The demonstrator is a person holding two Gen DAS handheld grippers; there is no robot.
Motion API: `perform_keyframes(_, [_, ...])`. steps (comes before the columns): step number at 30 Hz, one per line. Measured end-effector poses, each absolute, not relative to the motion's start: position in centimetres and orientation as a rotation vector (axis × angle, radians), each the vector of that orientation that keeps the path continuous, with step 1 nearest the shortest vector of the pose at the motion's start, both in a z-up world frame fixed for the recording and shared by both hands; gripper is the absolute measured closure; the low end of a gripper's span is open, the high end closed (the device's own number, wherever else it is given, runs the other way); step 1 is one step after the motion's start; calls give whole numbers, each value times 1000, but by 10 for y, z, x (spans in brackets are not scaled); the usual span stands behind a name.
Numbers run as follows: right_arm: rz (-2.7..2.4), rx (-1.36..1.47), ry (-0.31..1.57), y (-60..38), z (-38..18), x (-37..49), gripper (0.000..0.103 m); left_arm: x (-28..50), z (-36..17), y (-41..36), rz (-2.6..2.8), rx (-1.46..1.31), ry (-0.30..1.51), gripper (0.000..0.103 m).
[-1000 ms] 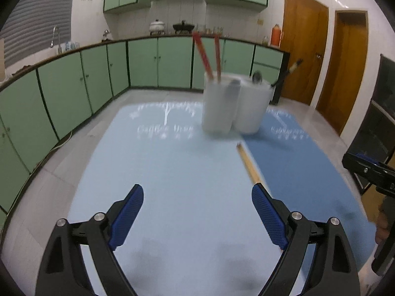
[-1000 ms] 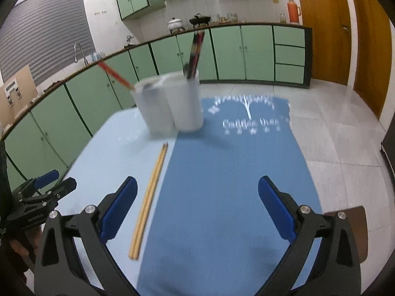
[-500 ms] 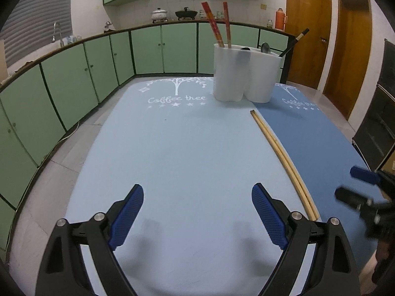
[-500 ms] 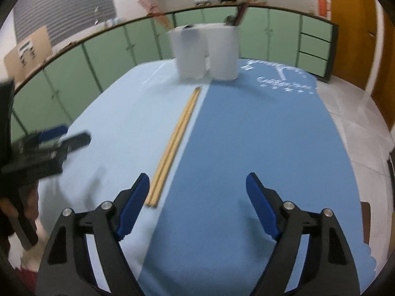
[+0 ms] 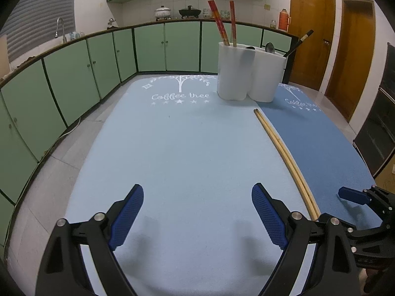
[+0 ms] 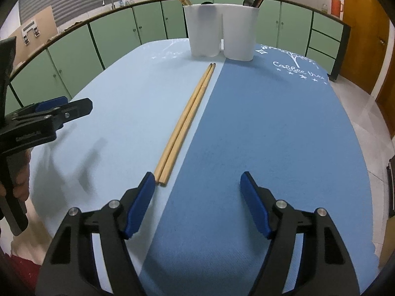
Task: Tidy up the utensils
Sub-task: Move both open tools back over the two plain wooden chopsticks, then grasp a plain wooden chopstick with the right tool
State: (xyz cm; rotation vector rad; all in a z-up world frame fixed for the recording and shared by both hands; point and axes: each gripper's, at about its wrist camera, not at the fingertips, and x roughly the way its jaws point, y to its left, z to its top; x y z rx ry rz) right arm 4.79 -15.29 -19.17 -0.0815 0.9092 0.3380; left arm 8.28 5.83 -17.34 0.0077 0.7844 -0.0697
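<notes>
a table covered by two mats, a pale blue mat [image 5: 172, 148] on the left and a darker blue mat [image 6: 271, 123] on the right, each printed with a white tree and the words "coffee tree"; a pair of wooden chopsticks [image 6: 187, 118] lies side by side along the seam where the mats meet, resting on the pale mat, their narrow tips pointing toward the far end; at that far end stands a white two-part holder [image 5: 249, 71], upright, straddling the seam; red chopsticks [image 5: 222, 24] lean out of its left compartment, and dark chopsticks [image 5: 300, 42] and a spoon [image 5: 269, 47] rise from its right compartment; the left gripper [image 5: 197, 214] hovers over the pale mat with its blue pads spread wide, holding nothing; the right gripper [image 6: 197, 202] is also spread wide and empty, low over the seam, its left pad [image 6: 140, 202] just beside the near ends of the wooden chopsticks; green kitchen cabinets [image 5: 98, 56] curve behind the table.
</notes>
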Motion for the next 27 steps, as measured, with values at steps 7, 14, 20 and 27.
perform_keyframes(7, [328,-86,909,-154,-194,51,34,83,-176,59,-71,1,794,15])
perform_keyframes(14, [241,-59,906,-179,-191,57,35,84,-177,57,-74,-1,796,15])
perform_keyframes(20, [302,-23,908,-177,-191,52,43,83,-178,55,-79,-6,799,15])
perform_keyframes(27, [320,-41,889,-160,-195,48,65,82,-176,53,-86,-4,797,15])
